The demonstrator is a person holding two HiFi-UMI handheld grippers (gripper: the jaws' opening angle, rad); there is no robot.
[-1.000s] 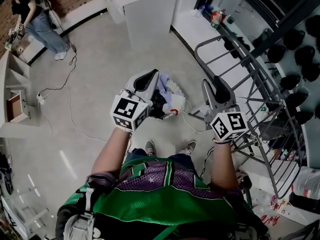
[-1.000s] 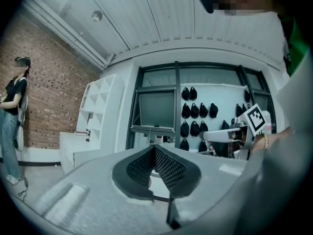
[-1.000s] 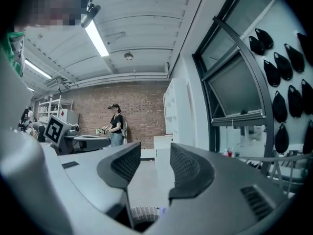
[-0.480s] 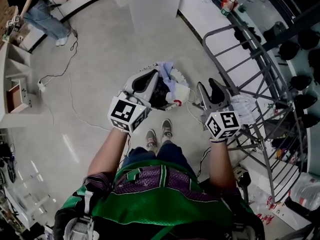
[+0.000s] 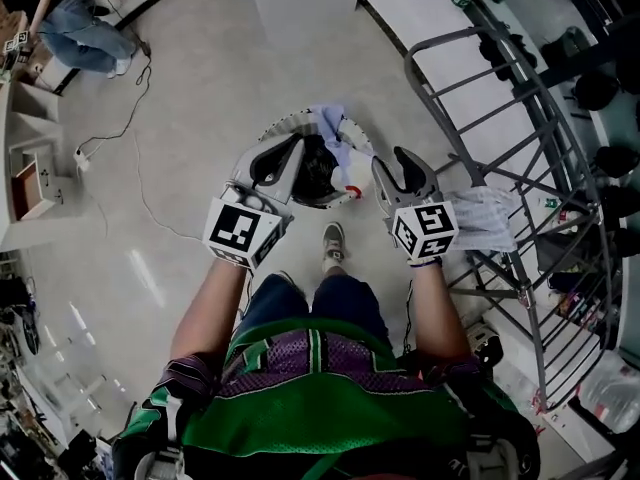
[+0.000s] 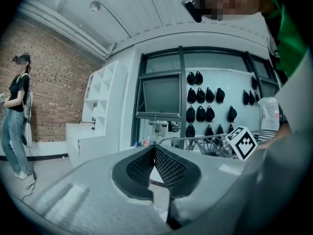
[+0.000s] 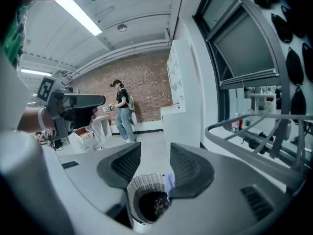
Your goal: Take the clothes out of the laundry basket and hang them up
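Both grippers have sunk toward the laundry basket point(image 5: 286, 123) on the floor ahead of the person's feet. The step looks like reaching in for a garment; the clothes point(image 5: 331, 126) lie inside. The left gripper point(image 5: 287, 156) is closed and empty, so it must open first. The right gripper point(image 5: 398, 166) stands moderately apart over the rim, holding nothing.

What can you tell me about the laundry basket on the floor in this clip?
The laundry basket is round, with a white ribbed wall that looks like plastic. It stands upright on the pale floor, just ahead of the person's shoes and beside the grey drying rack. Dark clothes fill it, and a pale lilac cloth and a white cloth drape over its rim.
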